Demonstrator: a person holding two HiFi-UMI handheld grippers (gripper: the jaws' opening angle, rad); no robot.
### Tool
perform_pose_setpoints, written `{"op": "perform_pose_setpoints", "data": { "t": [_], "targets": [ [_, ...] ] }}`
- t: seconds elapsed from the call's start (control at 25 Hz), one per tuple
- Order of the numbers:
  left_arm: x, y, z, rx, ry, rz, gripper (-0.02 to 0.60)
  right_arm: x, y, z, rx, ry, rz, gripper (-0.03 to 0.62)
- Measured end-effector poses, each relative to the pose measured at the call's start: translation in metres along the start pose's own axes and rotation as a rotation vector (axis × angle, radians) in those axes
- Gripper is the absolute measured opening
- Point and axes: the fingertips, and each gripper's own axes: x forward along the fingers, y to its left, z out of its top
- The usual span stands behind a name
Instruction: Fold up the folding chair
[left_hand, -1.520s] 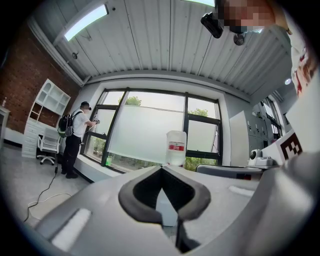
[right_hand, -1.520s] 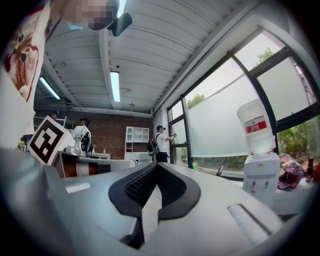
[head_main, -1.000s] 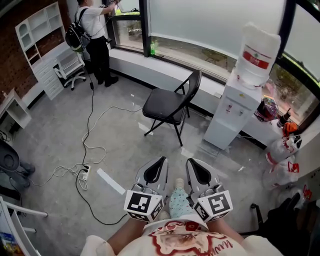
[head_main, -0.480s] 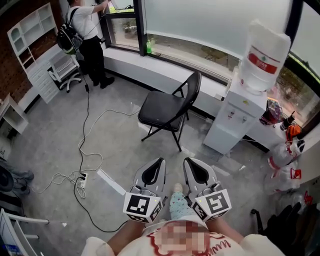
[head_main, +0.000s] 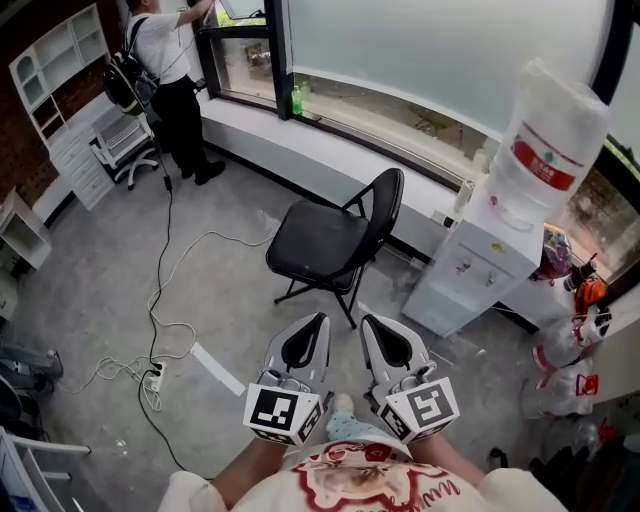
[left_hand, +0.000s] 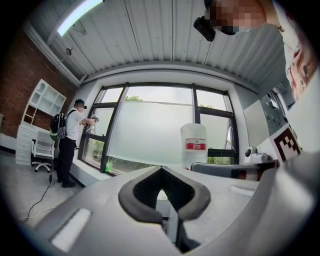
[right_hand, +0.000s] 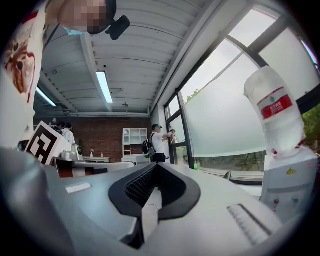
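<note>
The black folding chair stands unfolded on the grey floor, seat level and backrest upright toward the window. Both grippers are held side by side in front of the person's body, pointing level at the chair and a short way from its front legs. My left gripper is shut with nothing in it, as its own view shows. My right gripper is shut and empty too. Neither touches the chair.
A white water dispenser with a big bottle stands just right of the chair. A cable and power strip lie on the floor at left. A person stands at the far window beside white shelves. Bags sit at right.
The person has walked toward the chair, which now sits lower and nearer in the head view. Both grippers stay shut and side by side.
</note>
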Motion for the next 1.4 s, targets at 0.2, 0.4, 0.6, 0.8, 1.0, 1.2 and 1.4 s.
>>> {"op": "perform_pose_setpoints", "data": {
  "t": [0.2, 0.4, 0.6, 0.8, 1.0, 1.2, 1.4],
  "targets": [
    [0.046, 0.008, -0.005, 0.001, -0.005, 0.02, 0.0, 0.026, -0.037, 0.002, 0.003, 0.002, 0.021, 0.026],
    [0.074, 0.01, -0.008, -0.008, 0.003, 0.023, 0.0, 0.044, -0.072, -0.003, 0.032, 0.019, 0.012, 0.026],
    [0.087, 0.016, -0.014, -0.008, 0.031, 0.026, 0.0, 0.053, -0.078, -0.009, 0.044, 0.026, 0.031, 0.026],
    [0.094, 0.021, -0.01, -0.013, 0.032, 0.04, 0.0, 0.062, -0.079, -0.008, 0.05, 0.034, 0.06, 0.026],
    [0.1, 0.035, -0.017, -0.023, 0.04, 0.057, 0.0, 0.078, -0.082, -0.016, 0.063, 0.045, 0.074, 0.026],
    [0.109, 0.054, -0.018, -0.036, 0.027, 0.068, 0.0, 0.095, -0.081, -0.016, 0.037, 0.049, 0.084, 0.026],
    [0.132, 0.071, -0.016, -0.047, 0.018, 0.051, 0.0, 0.121, -0.091, -0.013, 0.026, 0.041, 0.072, 0.026]
  ]
}}
